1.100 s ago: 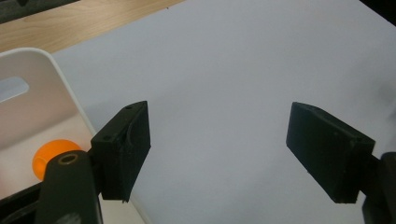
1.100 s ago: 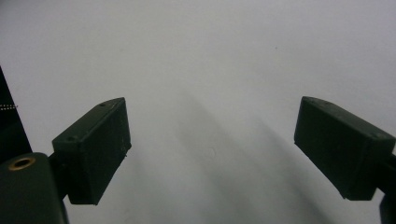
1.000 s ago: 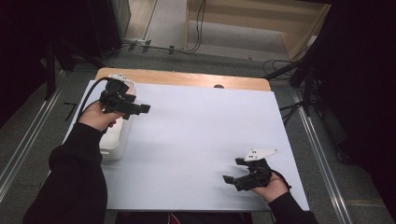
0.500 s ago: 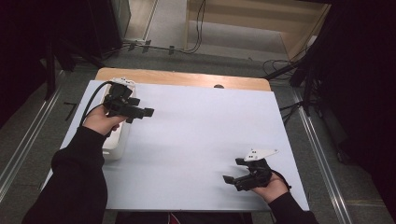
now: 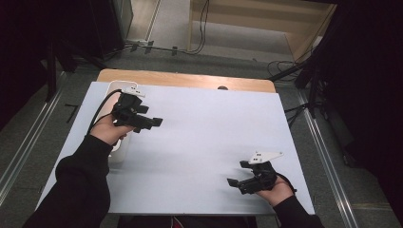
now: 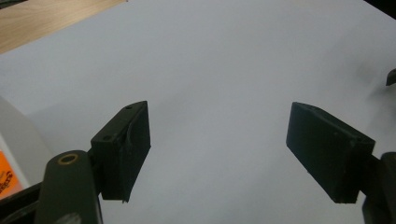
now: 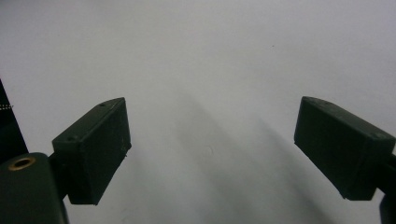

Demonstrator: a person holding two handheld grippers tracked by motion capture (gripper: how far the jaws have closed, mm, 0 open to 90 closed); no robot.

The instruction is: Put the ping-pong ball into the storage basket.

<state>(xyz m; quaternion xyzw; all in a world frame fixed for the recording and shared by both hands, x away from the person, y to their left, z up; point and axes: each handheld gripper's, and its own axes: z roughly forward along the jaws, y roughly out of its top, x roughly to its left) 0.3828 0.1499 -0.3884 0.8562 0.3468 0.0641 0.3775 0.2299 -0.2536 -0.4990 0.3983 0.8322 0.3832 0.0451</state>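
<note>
White device (image 5: 118, 148): a pale, rounded-corner box lying at the left edge of the white sheet, mostly covered by the person's left hand and forearm; it is the thing nearest either gripper.

High view, left gripper (image 5: 151, 122): held over the left part of the sheet (image 5: 209, 128), jaws pointing right toward the middle of the table. The white device lies behind and below the hand, on the wrist side, not ahead of the jaws.

High view, device axis: its long side seems to run from the near edge toward the far edge of the table, roughly across the line of the jaws; much of it is hidden, so this is a judgement.

High view, right gripper (image 5: 235, 183): low at the near right of the sheet, jaws pointing left, well apart from the device, with the grey plate (image 5: 264, 156) on top.

High view, nearer hand: the left hand (image 5: 110, 129) is far closer; to take the device it would probably have to pull back and turn toward the left edge.

Left gripper view, fingers (image 6: 125, 148): spread wide with nothing but bare sheet between them. A white corner of the device with an orange label (image 6: 8, 176) sits at the lower left, beside and behind the left jaw, outside the gap.

Left gripper view, far edge: wooden tabletop (image 6: 42, 18) at the top left beyond the sheet.

Right gripper view, fingers (image 7: 95, 148): also spread wide, empty, above plain white sheet crossed by their soft shadows.
</note>
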